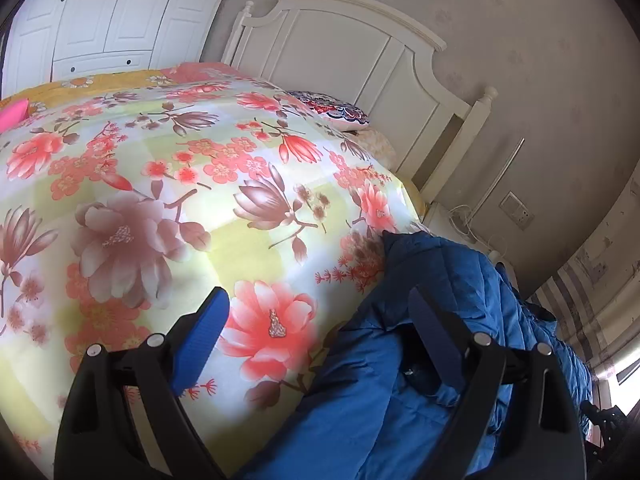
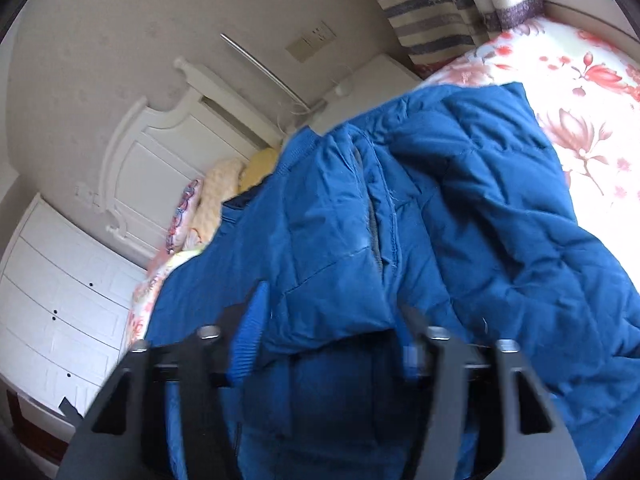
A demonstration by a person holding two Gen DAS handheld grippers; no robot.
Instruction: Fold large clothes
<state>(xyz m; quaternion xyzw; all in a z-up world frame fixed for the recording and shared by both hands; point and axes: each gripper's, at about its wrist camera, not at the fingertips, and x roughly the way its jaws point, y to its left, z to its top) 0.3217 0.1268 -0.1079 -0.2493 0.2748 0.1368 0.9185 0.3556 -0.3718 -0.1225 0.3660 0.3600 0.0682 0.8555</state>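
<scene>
While the blue padded jacket point(image 1: 420, 360) lies on the flowered bedspread point(image 1: 160, 200), the left gripper point(image 1: 320, 320) hangs over its edge with jaws spread wide. In the left wrist view one blue pad point(image 1: 204, 340) sits at about 8 o'clock over bare bedspread, and the other finger at about 4 o'clock stands against the jacket's cloth; nothing is pinched between them. The jacket fills the frame from 3 to 6 o'clock, bunched and creased, near the bedside. A white headboard point(image 1: 360, 52) stands at 1 o'clock, with a patterned pillow point(image 1: 332, 110) just below it, and a white wardrobe point(image 1: 112, 12) at 11 o'clock.

In the right wrist view the jacket point(image 2: 460, 220) covers the middle and lower frame, its quilted panels heaped in folds, a seam running down the centre. The right gripper point(image 2: 328, 332) has a fold of that jacket between its fingers, with the left-hand blue pad point(image 2: 250, 340) against the cloth at about 7 o'clock. Its jaws stand partly closed, but the picture is blurred and I cannot tell whether the pads press on the cloth. A striped curtain point(image 2: 440, 4) hangs at 1 o'clock, the bedspread point(image 2: 580, 92) shows at 2 o'clock, and the headboard point(image 2: 168, 152) lies at 10 o'clock.
</scene>
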